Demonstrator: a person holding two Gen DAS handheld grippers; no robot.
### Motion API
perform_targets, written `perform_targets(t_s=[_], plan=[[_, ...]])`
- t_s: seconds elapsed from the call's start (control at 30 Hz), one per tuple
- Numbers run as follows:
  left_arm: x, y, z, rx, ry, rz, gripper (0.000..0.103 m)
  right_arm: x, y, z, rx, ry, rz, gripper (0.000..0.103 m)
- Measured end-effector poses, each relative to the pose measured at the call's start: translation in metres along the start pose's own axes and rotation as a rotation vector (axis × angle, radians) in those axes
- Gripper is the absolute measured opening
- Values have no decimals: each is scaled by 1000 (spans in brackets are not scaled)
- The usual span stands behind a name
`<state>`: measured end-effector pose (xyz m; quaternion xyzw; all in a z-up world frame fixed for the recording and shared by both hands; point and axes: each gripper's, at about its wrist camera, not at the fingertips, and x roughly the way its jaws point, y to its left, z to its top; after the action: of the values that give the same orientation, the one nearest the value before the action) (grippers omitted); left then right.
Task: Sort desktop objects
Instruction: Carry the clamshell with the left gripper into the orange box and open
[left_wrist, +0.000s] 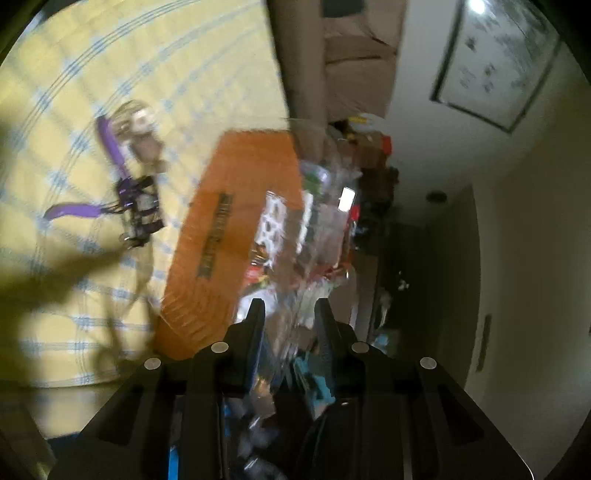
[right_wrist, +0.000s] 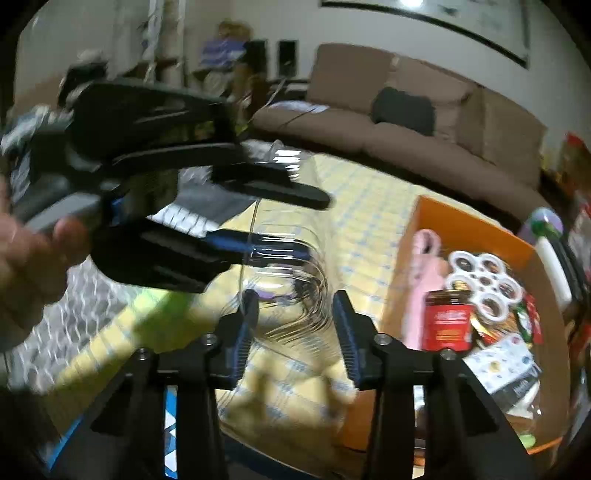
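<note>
A clear plastic container (right_wrist: 284, 258) hangs in the air above the yellow checked tablecloth (right_wrist: 365, 221). My left gripper (right_wrist: 288, 225) is shut on its rim, seen from the side in the right wrist view. In the left wrist view the same container (left_wrist: 295, 266) sits blurred between my left gripper (left_wrist: 290, 310) fingers. My right gripper (right_wrist: 293, 306) is open, its fingers either side of the container's lower part, apart from it. An orange box (right_wrist: 476, 236) at the right holds a red-labelled jar (right_wrist: 448, 321), a white ring tray and packets.
A purple-handled tool with keys (left_wrist: 129, 199) lies on the cloth left of the orange box (left_wrist: 236, 229). A brown sofa (right_wrist: 424, 110) runs behind the table. A keyboard (right_wrist: 184, 218) lies at the left. Cluttered items (left_wrist: 369, 155) stand beyond the box.
</note>
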<state>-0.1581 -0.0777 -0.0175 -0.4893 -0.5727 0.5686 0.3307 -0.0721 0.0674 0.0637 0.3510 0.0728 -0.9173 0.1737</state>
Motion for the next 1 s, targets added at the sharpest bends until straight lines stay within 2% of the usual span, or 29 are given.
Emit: perform_targets(t_s=[0.03,0.1,0.13,0.2,0.3,0.37,0.47,0.53,0.6,0.73,0.77,0.8,0.87,0.93,1.0], plan=[[-3,-4,0,20,-13,16,28,-1,-9,2,46,-1,19,33],[-17,-8,-1,69,-59,72,39,3,-36,3,162,5,72,32],[-24,-7,-1,76,-82,83,40,6,-47,2,216,12,97,32],[-44,3,-3,75,-140,117,51,10,-65,-5,310,28,144,32],[-62,24,-8,48,-174,154,51,18,-101,-13,487,28,248,32],[-62,32,-11,39,-180,178,52,25,-124,-23,614,11,338,32],[-44,36,-9,64,-134,229,54,37,-151,-42,799,6,468,31],[-29,42,-7,71,-93,259,55,44,-160,-51,865,6,523,27],[-13,47,-7,76,-57,288,55,51,-167,-58,914,1,578,26],[-6,44,-7,118,-46,312,52,58,-171,-60,926,21,615,27],[-7,41,-6,133,-47,312,43,60,-170,-60,921,25,621,27],[-10,37,-6,150,-54,312,30,61,-169,-61,918,27,624,26],[-14,31,-6,172,-45,285,25,64,-166,-61,911,40,640,27],[-19,20,-8,190,-40,240,24,64,-164,-62,900,45,641,27],[-21,5,-14,235,-37,243,24,58,-162,-61,889,41,642,27]])
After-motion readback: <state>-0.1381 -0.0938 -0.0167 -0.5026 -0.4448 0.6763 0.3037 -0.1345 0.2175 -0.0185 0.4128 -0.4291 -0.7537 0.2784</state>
